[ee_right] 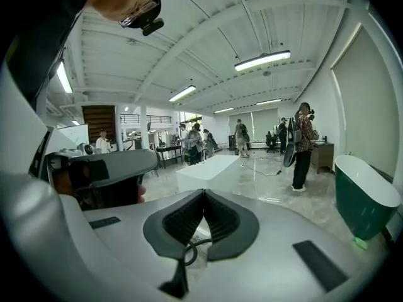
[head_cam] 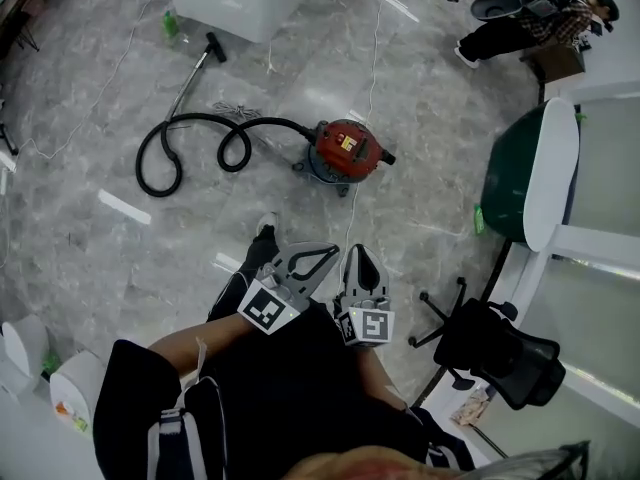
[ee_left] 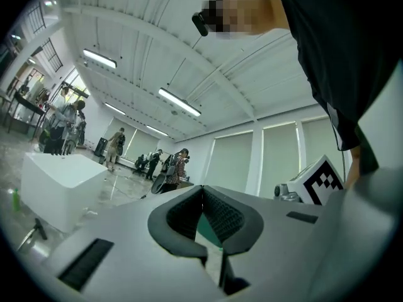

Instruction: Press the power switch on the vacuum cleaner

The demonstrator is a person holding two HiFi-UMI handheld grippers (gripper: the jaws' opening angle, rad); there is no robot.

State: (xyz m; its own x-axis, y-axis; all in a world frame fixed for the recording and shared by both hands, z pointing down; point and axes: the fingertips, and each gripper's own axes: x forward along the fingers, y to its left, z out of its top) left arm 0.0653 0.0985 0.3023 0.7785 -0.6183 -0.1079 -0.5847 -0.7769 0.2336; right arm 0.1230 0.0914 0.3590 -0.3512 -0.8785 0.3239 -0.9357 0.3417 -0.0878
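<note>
The person stands on the grey marble floor (head_cam: 440,118) with both grippers drawn in close against the body, side by side and pointing forward. The left gripper (head_cam: 318,260) is clenched, its two dark ribbed pads meeting at the tips with nothing caught between them. The right gripper (head_cam: 361,263) is closed in the same way and also holds nothing. The marker cubes on the two grippers sit just beside each other.

The vacuum cleaner (head_cam: 346,148), a squat red canister with a yellow patch on top, rests on the floor ahead of the person's feet, well apart from both grippers. From where I stand the power switch is too small to pick out. A black hose (head_cam: 186,136) curls away from the canister to the left in two loose loops. It joins a slim wand (head_cam: 192,80) that runs up towards a white block (head_cam: 240,3) at the far side of the floor. A thin cable (head_cam: 372,78) trails across the floor behind the canister.

To the right stands a dark green tub with a white rim (head_cam: 545,168), and near it a black office chair (head_cam: 492,346) on castors. A small green bottle (head_cam: 170,24) stands beside the white block. Other people stand about further off in the room.
</note>
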